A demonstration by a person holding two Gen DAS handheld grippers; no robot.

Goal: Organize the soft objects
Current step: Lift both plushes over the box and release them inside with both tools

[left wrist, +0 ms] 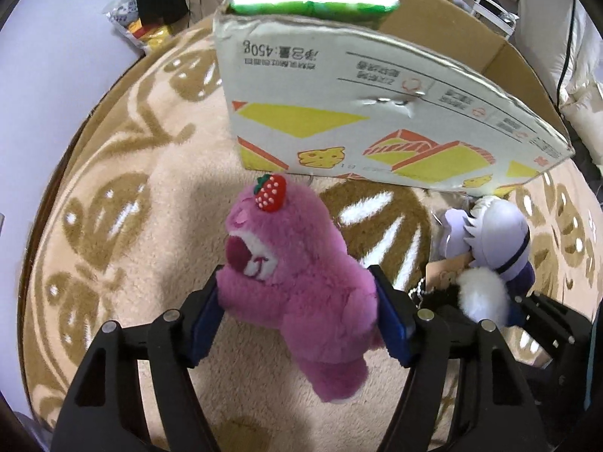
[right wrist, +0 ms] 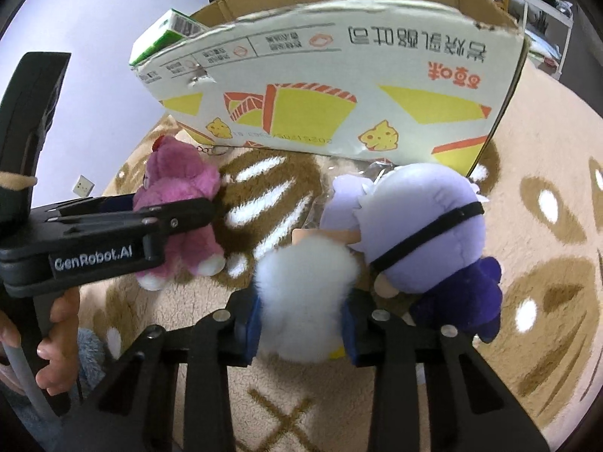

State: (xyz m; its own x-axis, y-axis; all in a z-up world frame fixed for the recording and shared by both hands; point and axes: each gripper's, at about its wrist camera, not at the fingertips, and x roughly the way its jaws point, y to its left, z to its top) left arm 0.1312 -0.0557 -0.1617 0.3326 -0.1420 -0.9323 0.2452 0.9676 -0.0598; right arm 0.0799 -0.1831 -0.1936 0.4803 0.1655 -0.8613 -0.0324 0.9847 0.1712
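Observation:
A pink plush bear (left wrist: 294, 233) with a red strawberry on its head is pinched at the body between the blue pads of my left gripper (left wrist: 297, 282). From the right wrist view the same bear (right wrist: 177, 173) hangs in the left gripper (right wrist: 177, 207) over the rug. My right gripper (right wrist: 301, 316) has its blue pads pressed into both sides of a white fluffy ball (right wrist: 305, 286). A doll (right wrist: 422, 218) with lavender hair and dark purple clothes lies against that ball on its right. Ball (left wrist: 482, 293) and doll (left wrist: 497, 226) also show at the right of the left wrist view.
An open printed cardboard box (right wrist: 339, 86) stands just beyond both toys, with a green carton (right wrist: 162, 37) in its left corner. A beige leaf-pattern rug (left wrist: 132, 226) covers the floor. A hand (right wrist: 56, 324) grips the left tool. A snack bag (left wrist: 128, 19) lies beyond the rug.

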